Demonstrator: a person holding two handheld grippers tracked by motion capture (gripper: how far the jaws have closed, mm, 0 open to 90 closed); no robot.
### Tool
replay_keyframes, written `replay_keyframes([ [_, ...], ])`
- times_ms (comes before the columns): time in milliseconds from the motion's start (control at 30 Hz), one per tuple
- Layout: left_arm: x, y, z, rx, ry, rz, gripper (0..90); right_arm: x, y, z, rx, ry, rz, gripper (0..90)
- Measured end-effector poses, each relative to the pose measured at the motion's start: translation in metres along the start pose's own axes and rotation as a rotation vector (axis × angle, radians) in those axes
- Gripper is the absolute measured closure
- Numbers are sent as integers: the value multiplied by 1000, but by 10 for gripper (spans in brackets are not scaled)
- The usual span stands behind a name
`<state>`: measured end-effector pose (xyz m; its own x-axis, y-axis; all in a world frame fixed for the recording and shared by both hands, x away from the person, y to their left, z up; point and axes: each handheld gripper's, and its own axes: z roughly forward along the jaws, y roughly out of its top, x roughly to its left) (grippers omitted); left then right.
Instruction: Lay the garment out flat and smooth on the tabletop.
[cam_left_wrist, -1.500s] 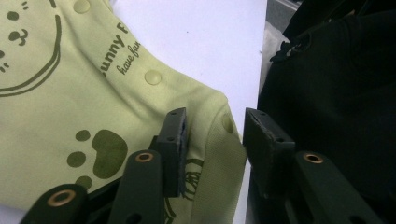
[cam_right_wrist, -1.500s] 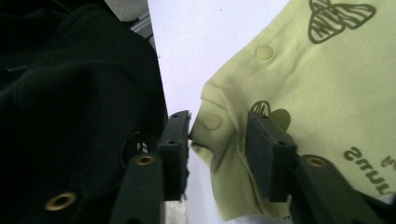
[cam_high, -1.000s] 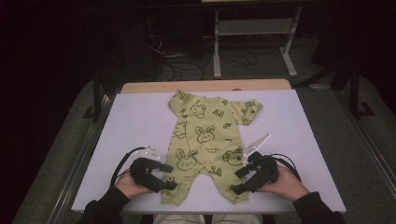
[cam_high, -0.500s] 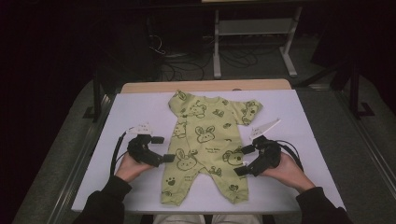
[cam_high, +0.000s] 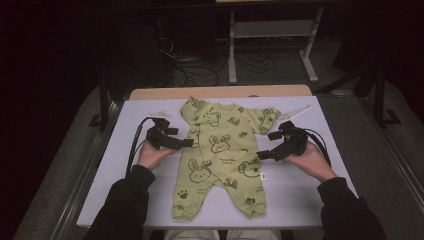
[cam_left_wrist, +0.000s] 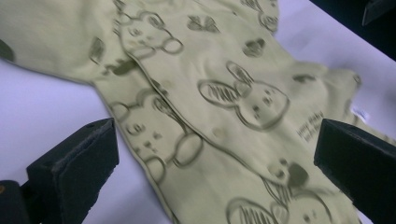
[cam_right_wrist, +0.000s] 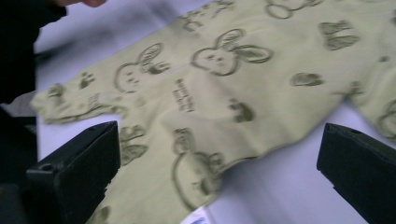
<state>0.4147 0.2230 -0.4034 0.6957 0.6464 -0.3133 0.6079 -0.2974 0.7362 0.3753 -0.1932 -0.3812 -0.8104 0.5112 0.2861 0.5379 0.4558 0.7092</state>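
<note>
The romper (cam_left_wrist: 219, 116) was cut off by the frame edges in both gripper views, and its print (cam_right_wrist: 219, 56) was motion-blurred. The writing on the small white label (cam_high: 263, 176) was too small to read.

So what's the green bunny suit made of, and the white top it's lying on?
The baby suit looks like soft knitted cloth, probably cotton: matte, with small wrinkles, stitched seams and printed bunnies. The table top looks like a smooth, hard white sheet, maybe plastic or coated board; it lies flat with no creases and a faint sheen. I can't tell for sure which.
</note>
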Motion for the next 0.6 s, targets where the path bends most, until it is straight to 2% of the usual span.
replay_keyframes([
  [167, 11, 7, 3, -14, 18, -50, 0, -18, 9, -2, -22, -53, 25, 0],
  [300, 20, 7, 7, -35, 32, -97, 1, -30, 18, -3, -25, -91, 38, 0],
  [400, 25, 5, 11, -45, 14, -133, 47, -38, 22, -5, -38, -117, 52, 0],
  [467, 28, 4, 14, -46, 18, -156, 57, -43, 24, -6, -47, -137, 65, 0],
  [600, 34, 2, 18, -58, 30, -190, 130, -56, 23, -6, -68, -171, 98, 0],
])
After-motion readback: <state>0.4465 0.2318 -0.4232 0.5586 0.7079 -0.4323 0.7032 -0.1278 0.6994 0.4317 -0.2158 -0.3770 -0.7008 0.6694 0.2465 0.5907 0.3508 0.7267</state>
